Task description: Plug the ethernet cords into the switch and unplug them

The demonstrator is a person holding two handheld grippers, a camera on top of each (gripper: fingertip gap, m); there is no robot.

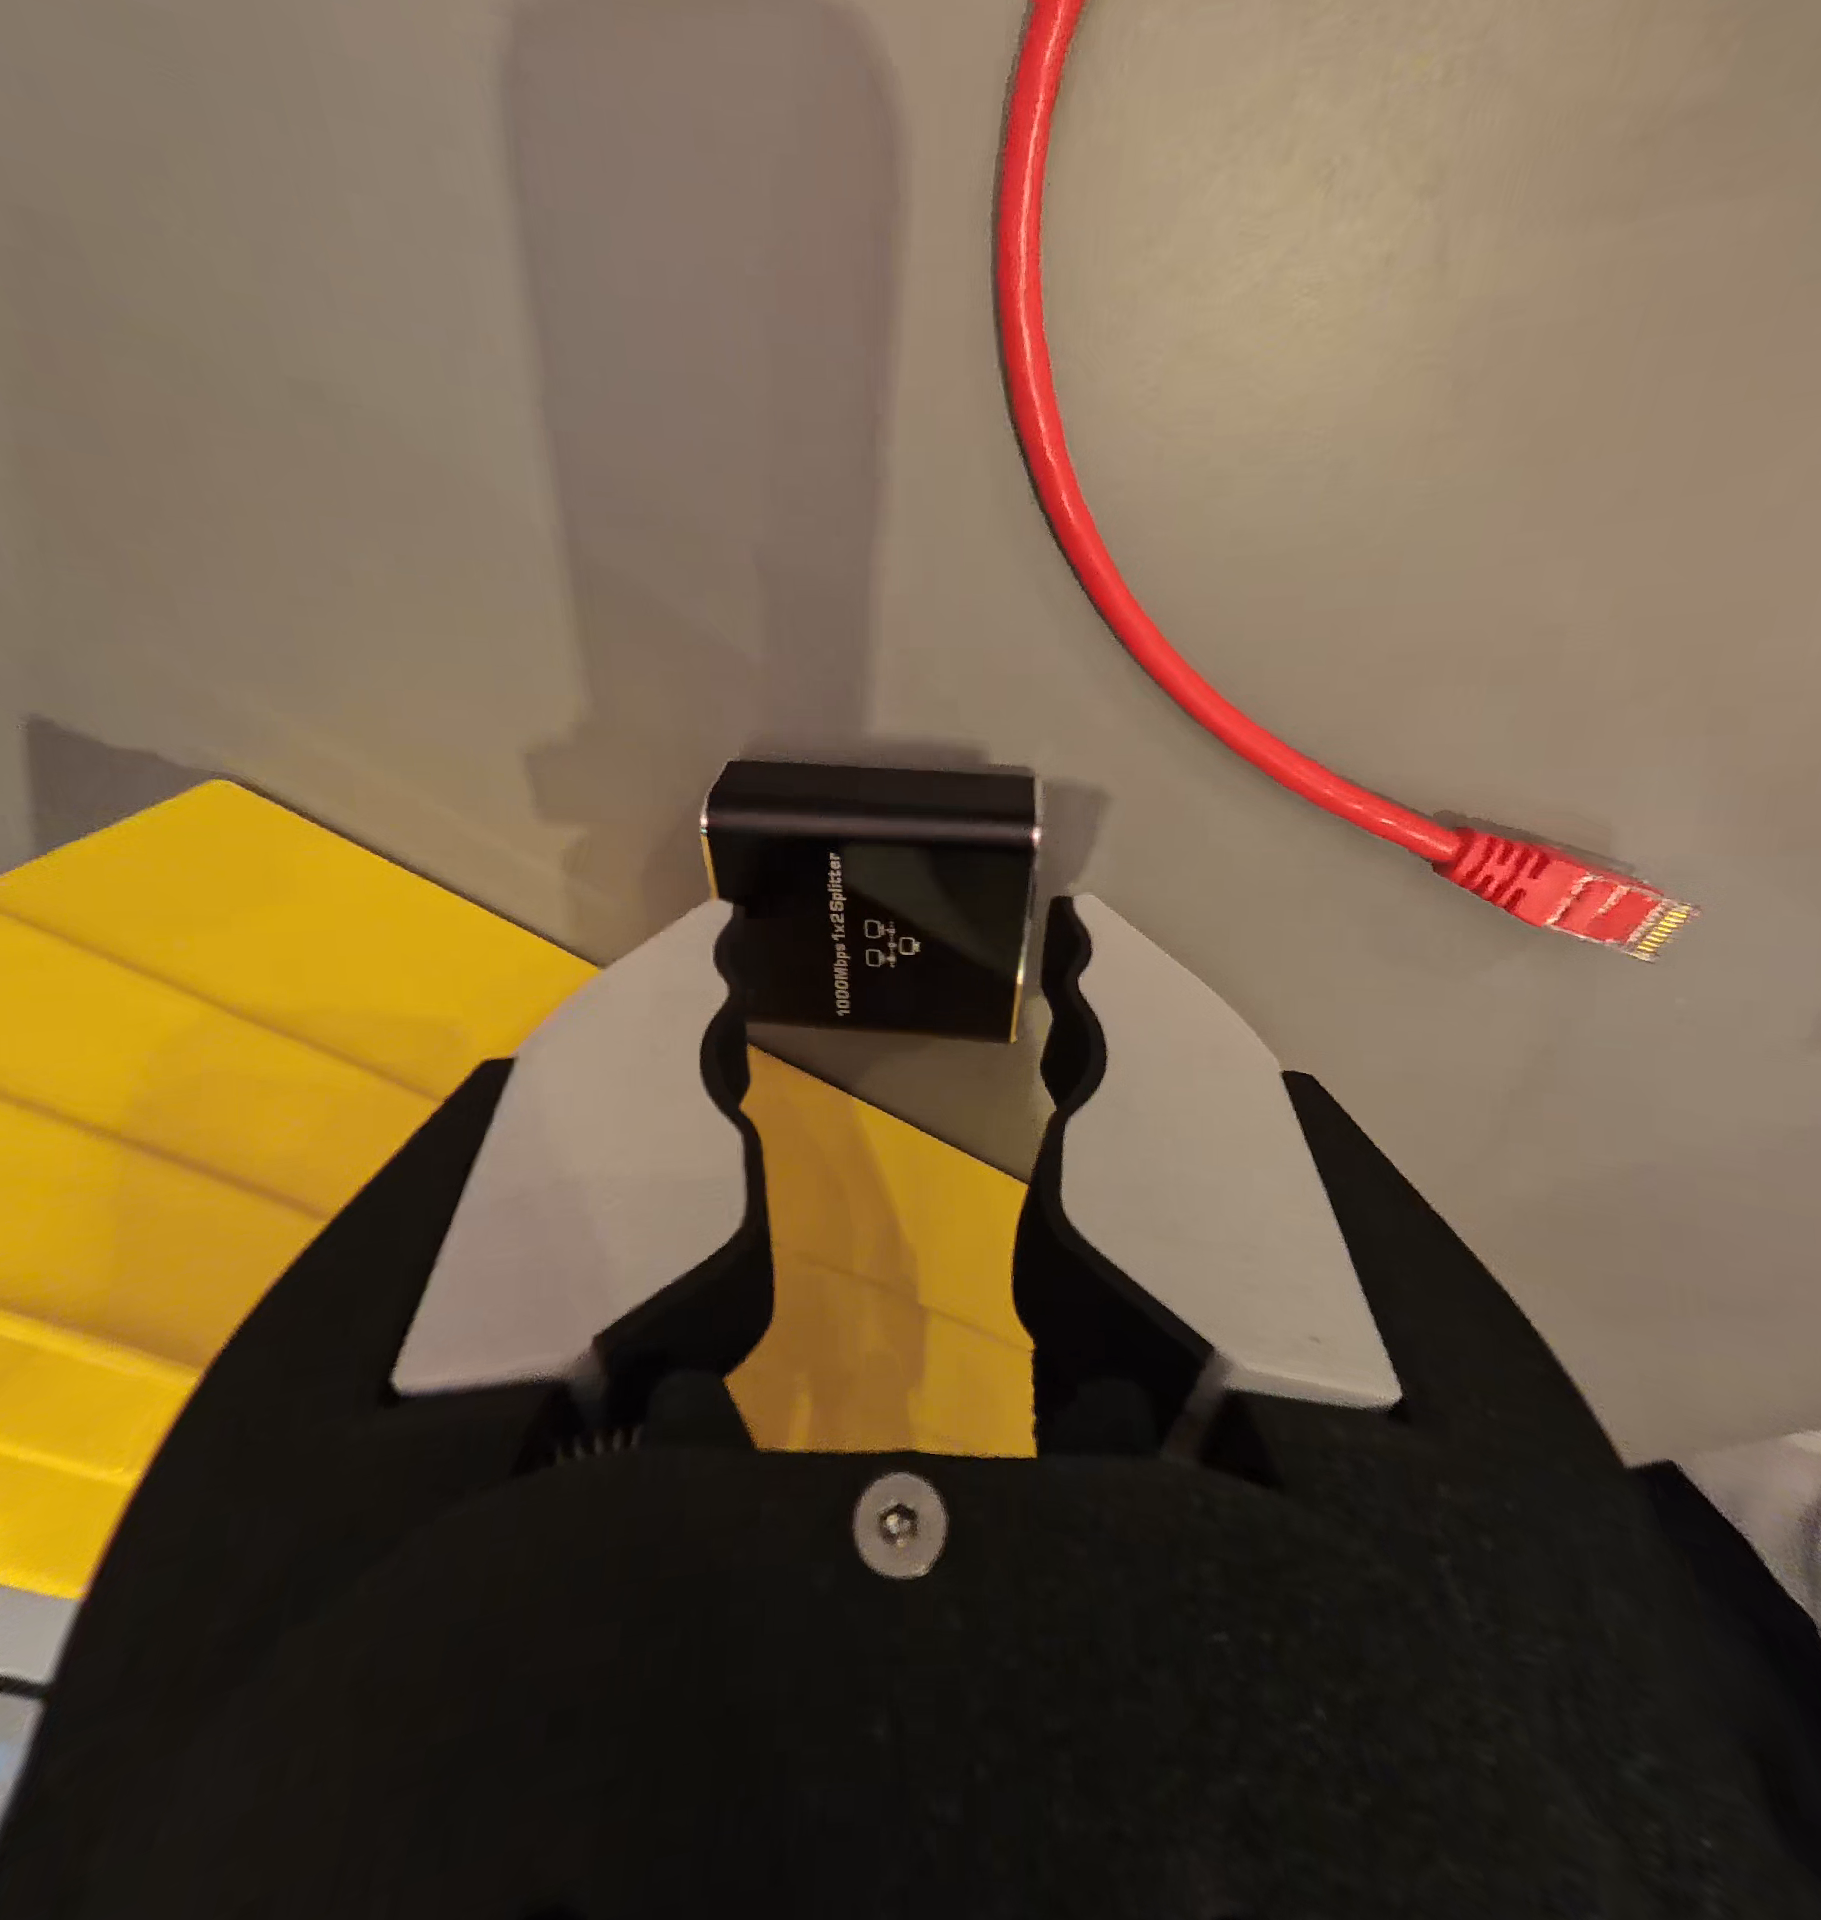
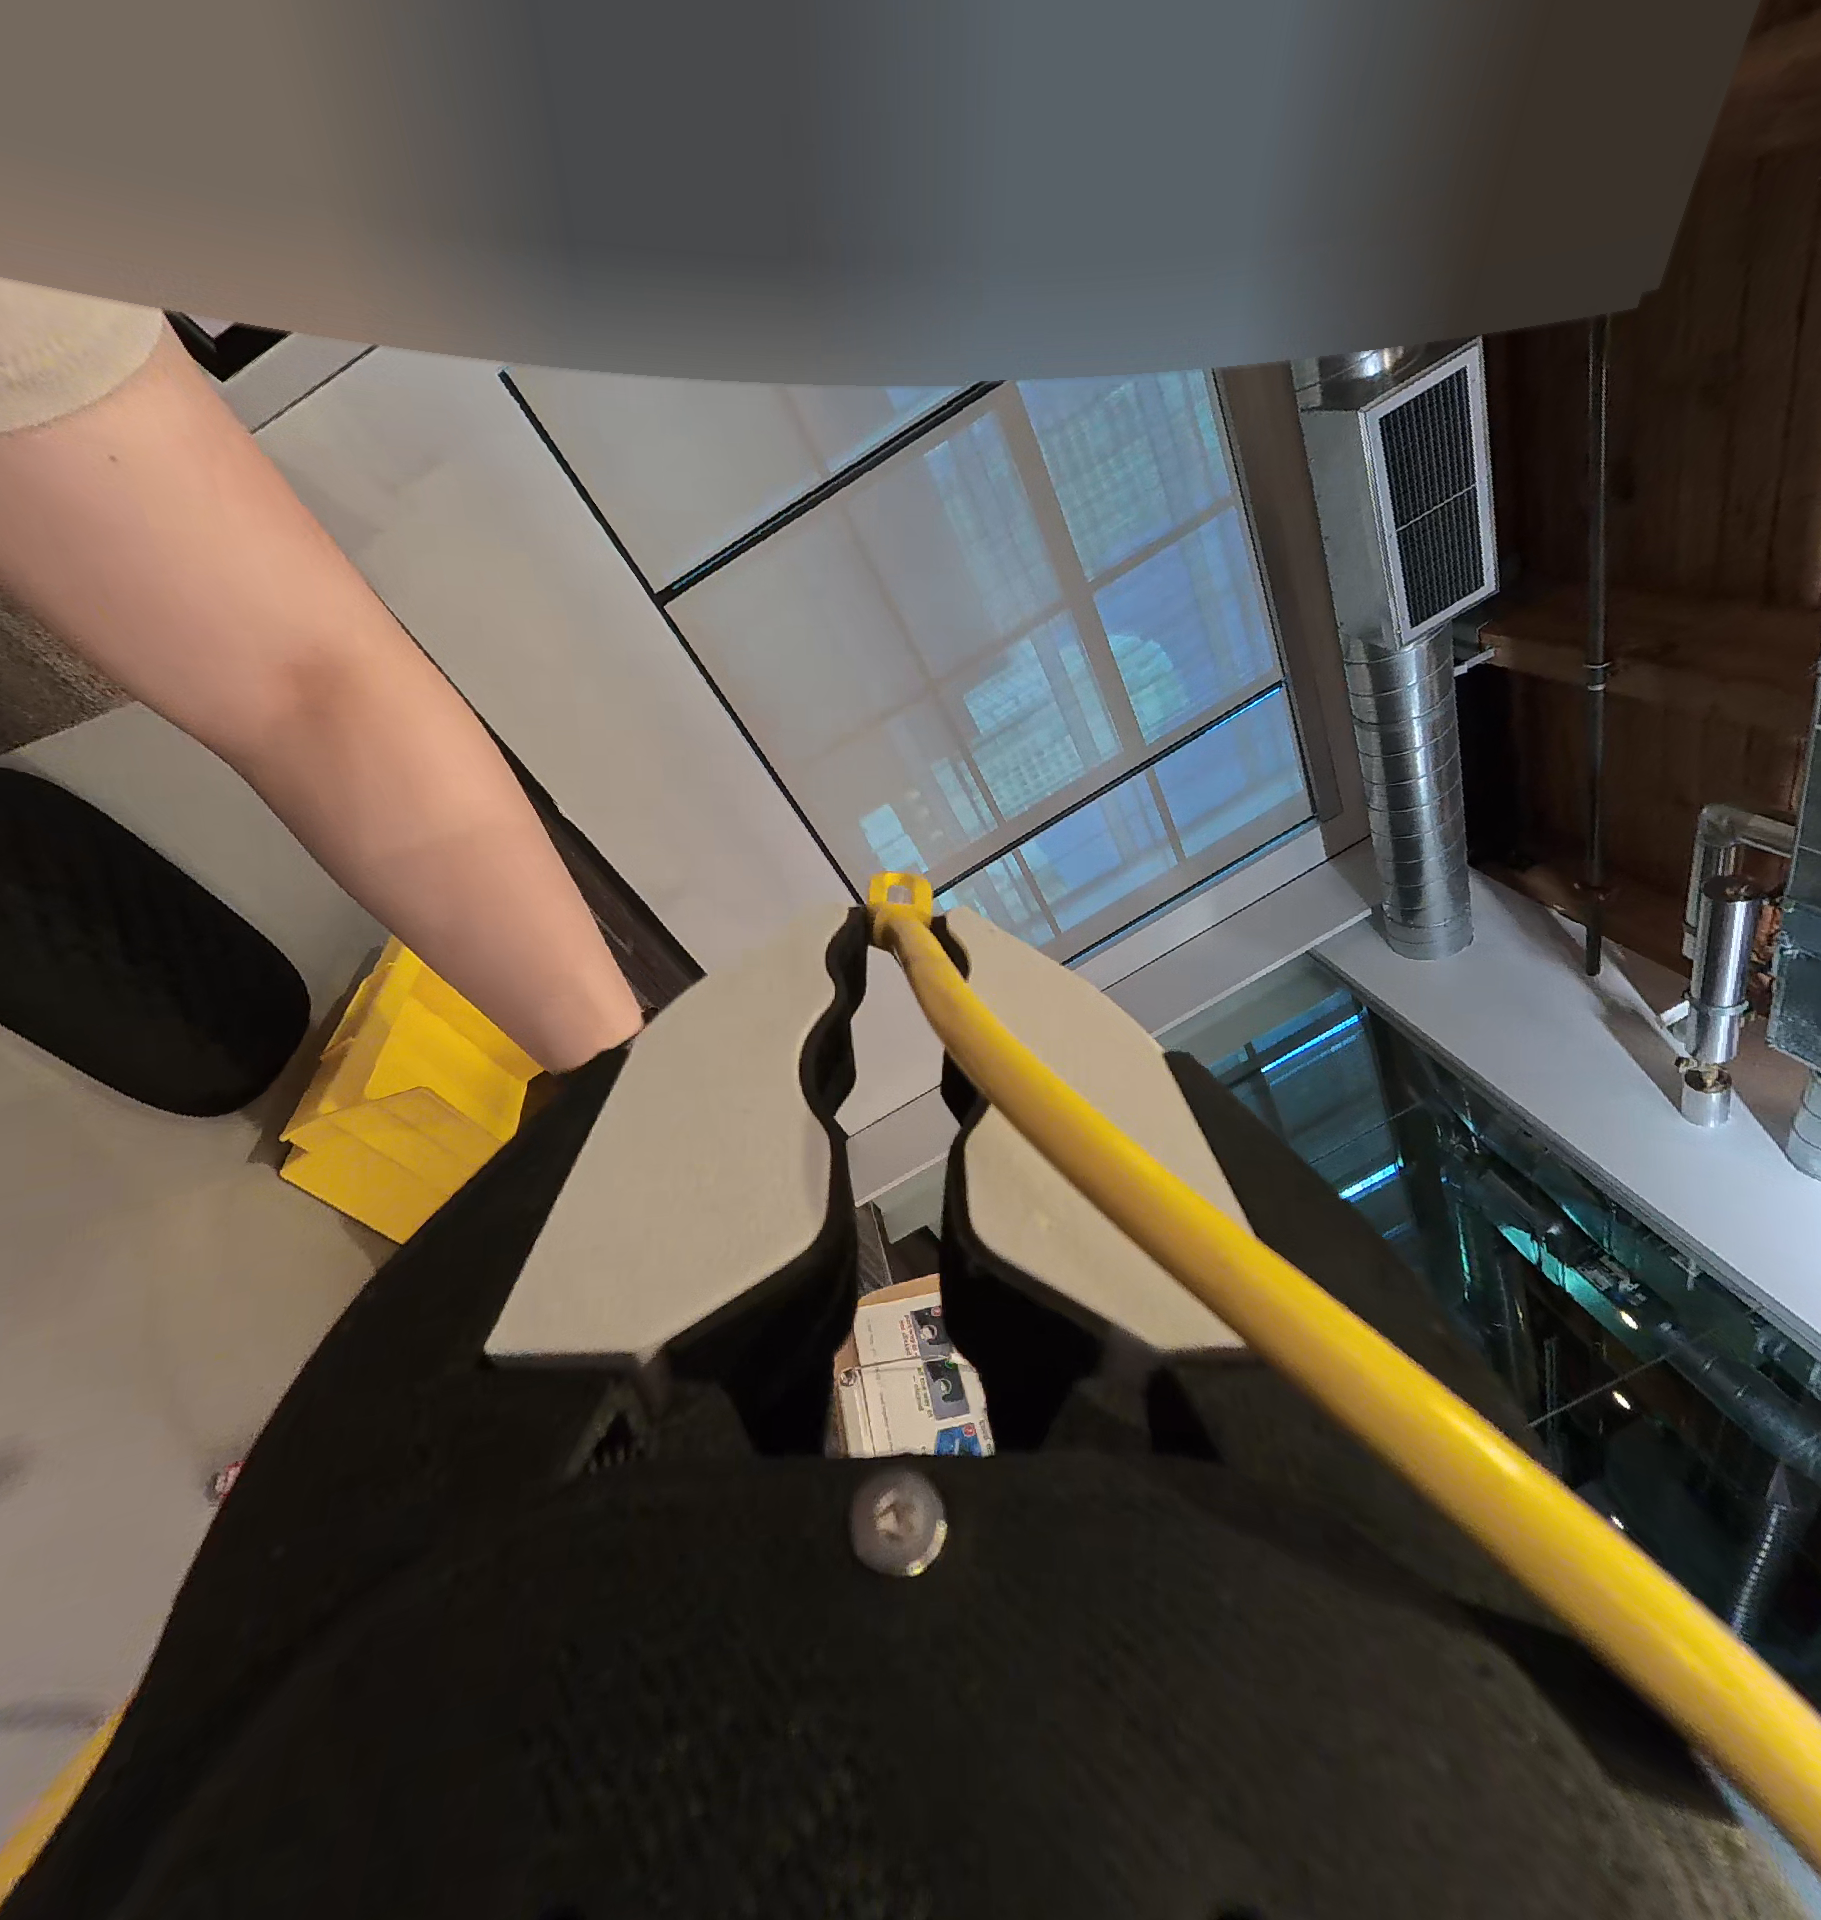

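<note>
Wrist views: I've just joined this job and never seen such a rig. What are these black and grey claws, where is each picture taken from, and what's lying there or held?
There is no robot arm. A person holds tongs in each hand, and a camera on each looks along its two fingers. The left view looks down on a grey table. The left tongs stand open around a small black box, the switch. A thin gap shows on its right side, so it isn't gripped. A red cord lies loose nearby, and a yellow bin sits to the left. The right view tilts up toward a window. The right tongs pinch a yellow cord just behind its plug.
</note>
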